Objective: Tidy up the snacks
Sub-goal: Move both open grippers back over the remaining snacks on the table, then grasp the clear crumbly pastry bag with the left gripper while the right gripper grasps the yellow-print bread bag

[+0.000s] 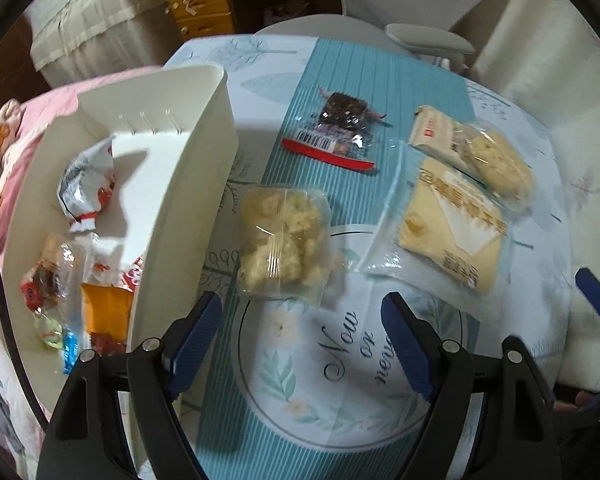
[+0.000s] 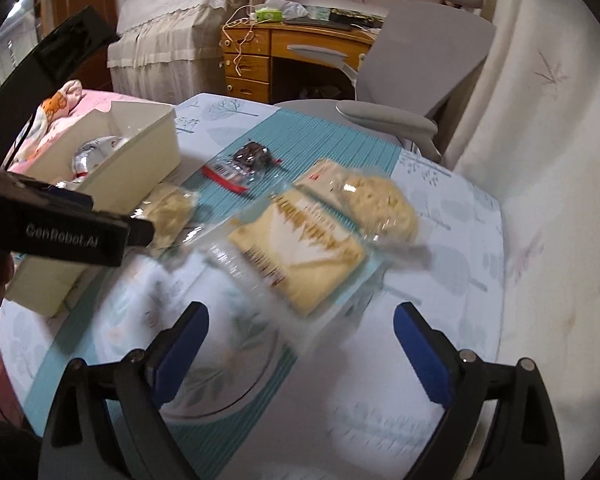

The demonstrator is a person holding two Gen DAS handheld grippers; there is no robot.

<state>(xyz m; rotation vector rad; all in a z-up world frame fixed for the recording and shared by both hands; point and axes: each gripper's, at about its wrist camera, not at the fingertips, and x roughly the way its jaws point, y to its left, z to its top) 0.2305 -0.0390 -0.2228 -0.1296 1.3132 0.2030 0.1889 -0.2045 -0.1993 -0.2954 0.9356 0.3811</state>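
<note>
On the patterned surface (image 1: 540, 208), beside the white bin (image 1: 204, 184) already holding several snacks, lie four packets: a crumbly snack bag (image 1: 284, 240), a dark bar (image 1: 342, 120) and two yellow packets (image 1: 456, 232). Both the left gripper (image 1: 300, 344) and right gripper (image 2: 300, 356) hang above with fingers spread, empty.

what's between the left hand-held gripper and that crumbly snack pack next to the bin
Nothing visible. The left hand-held gripper is open and empty, with only bare tablecloth between its fingers and the crumbly snack pack. The white bin stands just left of the pack, its wall close beside it.
</note>
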